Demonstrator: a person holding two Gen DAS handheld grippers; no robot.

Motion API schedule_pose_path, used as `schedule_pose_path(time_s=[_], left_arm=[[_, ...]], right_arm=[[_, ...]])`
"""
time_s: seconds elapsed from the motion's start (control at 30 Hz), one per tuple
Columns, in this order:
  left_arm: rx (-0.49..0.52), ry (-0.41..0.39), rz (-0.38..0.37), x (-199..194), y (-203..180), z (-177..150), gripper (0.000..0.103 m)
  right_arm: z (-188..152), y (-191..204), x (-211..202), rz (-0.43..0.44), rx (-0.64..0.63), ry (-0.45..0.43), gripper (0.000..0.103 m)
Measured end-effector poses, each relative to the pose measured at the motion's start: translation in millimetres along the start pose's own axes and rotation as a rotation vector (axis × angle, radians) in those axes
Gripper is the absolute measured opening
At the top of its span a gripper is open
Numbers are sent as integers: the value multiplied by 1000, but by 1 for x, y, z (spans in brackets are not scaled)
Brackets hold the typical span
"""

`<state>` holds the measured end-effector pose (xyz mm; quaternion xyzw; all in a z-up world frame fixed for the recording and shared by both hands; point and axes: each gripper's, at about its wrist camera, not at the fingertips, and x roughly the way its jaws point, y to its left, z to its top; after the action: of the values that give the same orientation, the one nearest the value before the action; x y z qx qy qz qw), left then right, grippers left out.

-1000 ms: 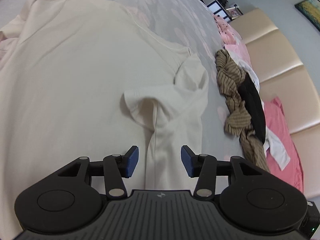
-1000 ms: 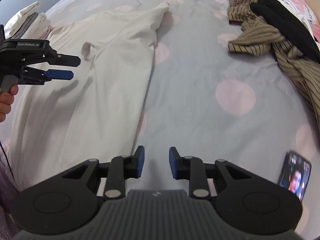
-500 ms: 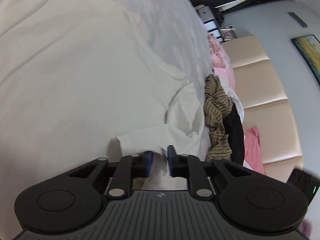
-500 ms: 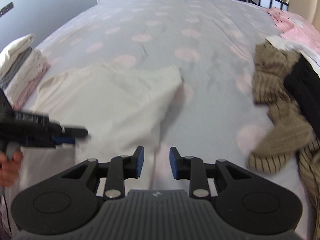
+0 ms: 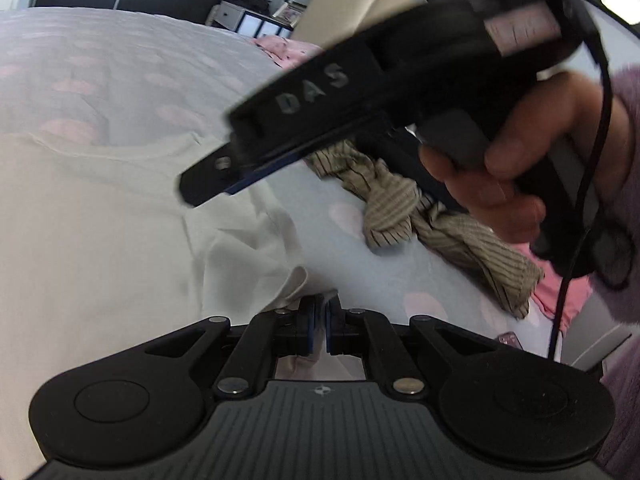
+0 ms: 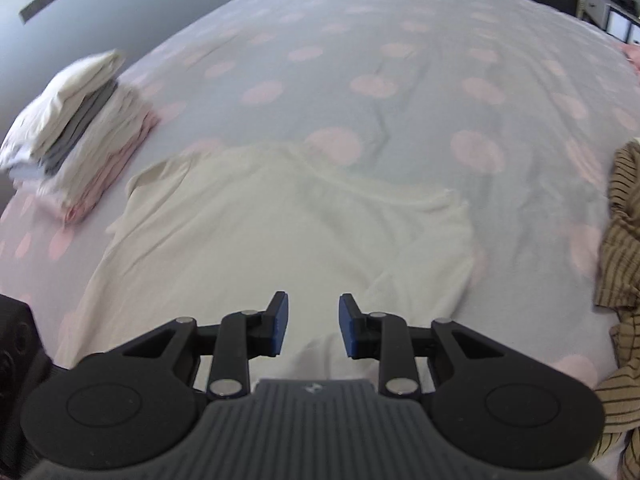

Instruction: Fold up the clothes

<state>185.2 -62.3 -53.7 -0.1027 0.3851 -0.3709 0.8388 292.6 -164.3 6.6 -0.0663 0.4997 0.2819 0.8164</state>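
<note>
While the left gripper pinches a fold of the cream shirt on the dotted bedspread, the right gripper hovers above it, partly open and empty.

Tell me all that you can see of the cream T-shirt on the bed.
The cream T-shirt is plain, soft knit cloth, lying mostly flat on the dotted bedcover. One sleeve is bunched and wrinkled, and the left tool is shut on its edge. The right tool hovers open above it, touching nothing.
</note>
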Motion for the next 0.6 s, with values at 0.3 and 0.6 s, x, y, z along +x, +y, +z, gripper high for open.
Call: schedule_pose_path(time_s=[0.3,0.6], left_arm=[[45,55,-6,14,-12,-13,3],[3,35,-41,-12,-14,-20,45]], right_arm=[[-29,17,36,-28,-163,200,38],[-43,-23,2,-35,11,59,2]])
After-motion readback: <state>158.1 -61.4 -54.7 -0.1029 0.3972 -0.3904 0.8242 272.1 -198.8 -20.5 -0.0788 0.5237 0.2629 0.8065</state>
